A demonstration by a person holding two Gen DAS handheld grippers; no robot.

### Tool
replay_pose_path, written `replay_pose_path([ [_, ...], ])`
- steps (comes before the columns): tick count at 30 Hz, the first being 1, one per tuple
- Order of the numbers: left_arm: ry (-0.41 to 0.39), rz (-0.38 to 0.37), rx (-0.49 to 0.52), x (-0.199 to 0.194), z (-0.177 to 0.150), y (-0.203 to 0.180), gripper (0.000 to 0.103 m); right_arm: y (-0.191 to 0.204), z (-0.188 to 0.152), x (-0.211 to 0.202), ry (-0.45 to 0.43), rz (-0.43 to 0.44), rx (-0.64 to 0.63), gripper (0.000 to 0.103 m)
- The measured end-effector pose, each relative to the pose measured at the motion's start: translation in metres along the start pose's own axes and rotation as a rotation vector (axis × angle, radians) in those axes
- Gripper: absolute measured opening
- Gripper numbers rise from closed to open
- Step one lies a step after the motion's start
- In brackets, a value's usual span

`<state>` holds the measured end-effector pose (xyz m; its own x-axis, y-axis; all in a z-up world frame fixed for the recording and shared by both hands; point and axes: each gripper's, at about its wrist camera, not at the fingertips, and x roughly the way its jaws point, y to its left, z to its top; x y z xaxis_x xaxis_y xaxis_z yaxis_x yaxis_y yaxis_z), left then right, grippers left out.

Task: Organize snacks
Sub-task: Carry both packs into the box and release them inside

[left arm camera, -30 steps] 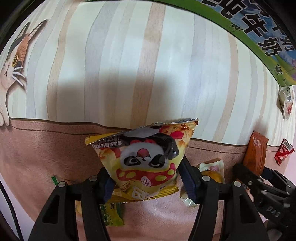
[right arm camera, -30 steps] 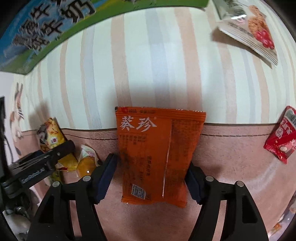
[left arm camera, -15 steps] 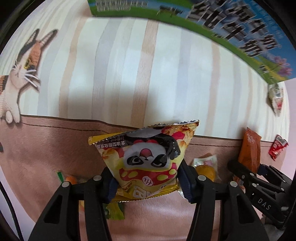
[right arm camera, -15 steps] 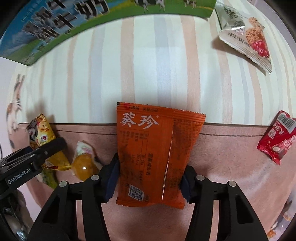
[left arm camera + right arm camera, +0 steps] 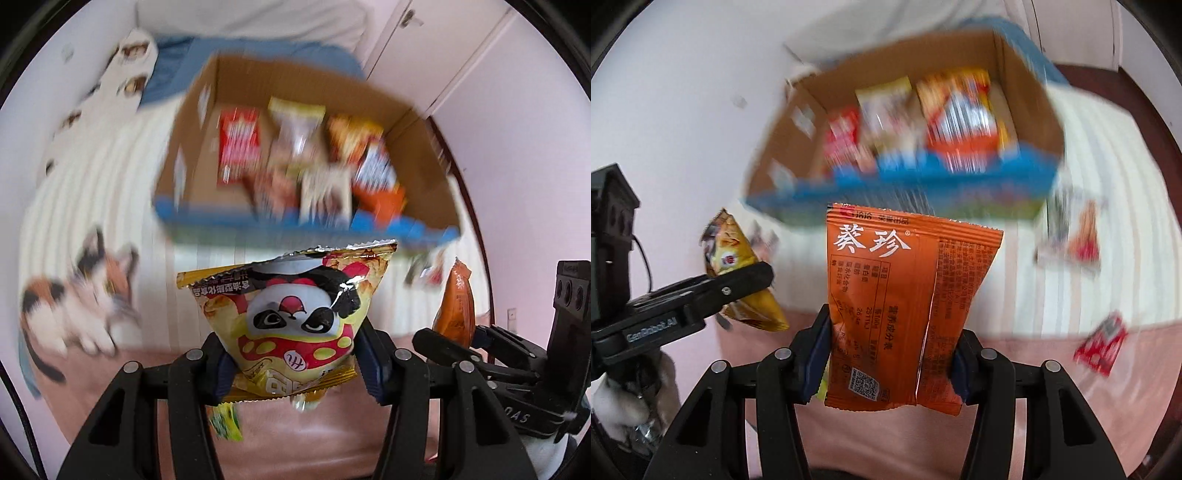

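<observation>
My left gripper (image 5: 295,365) is shut on a yellow panda snack bag (image 5: 295,317) and holds it up in the air. My right gripper (image 5: 890,354) is shut on an orange snack packet (image 5: 897,306), also lifted. An open cardboard box (image 5: 421,147) with a blue printed front stands ahead on the striped cloth and holds several snack packs. It also shows in the right wrist view (image 5: 1027,103), blurred. Each gripper appears in the other's view: the right one (image 5: 491,354) with the orange packet (image 5: 456,310), the left one (image 5: 683,306) with the yellow bag (image 5: 738,280).
Loose snacks lie on the striped and pink cloth: a red packet (image 5: 1102,345), a white packet with red print (image 5: 1075,236), a green-yellow wrapper (image 5: 227,424). A cat picture (image 5: 81,295) is printed on the cloth at left. Pink walls and a white door stand behind.
Both grippers have risen and tilted up with their snacks. The views now look over the box's front edge into its inside, with motion blur.
</observation>
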<state>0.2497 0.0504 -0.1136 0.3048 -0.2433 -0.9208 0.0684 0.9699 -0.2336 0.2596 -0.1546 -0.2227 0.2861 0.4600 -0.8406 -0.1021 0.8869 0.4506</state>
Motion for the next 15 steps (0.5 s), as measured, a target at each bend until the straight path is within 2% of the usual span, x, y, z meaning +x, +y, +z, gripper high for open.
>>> replay_pose_path([
  [3, -0.03, 0.023, 0.035, -0.012, 0.036, -0.004, 0.053, 0.011, 0.044, -0.019, -0.073, -0.002, -0.011, 0.057],
  [6, -0.023, 0.066, 0.056, 0.001, 0.066, -0.004, 0.053, 0.019, 0.1, -0.023, -0.124, -0.047, -0.019, 0.057],
  [9, 0.013, 0.11, 0.059, 0.024, 0.097, 0.003, 0.053, 0.014, 0.14, -0.014, -0.122, -0.102, -0.022, 0.057],
  [15, 0.092, 0.147, 0.005, 0.069, 0.121, 0.029, 0.053, -0.009, 0.181, 0.008, -0.047, -0.154, 0.008, 0.057],
])
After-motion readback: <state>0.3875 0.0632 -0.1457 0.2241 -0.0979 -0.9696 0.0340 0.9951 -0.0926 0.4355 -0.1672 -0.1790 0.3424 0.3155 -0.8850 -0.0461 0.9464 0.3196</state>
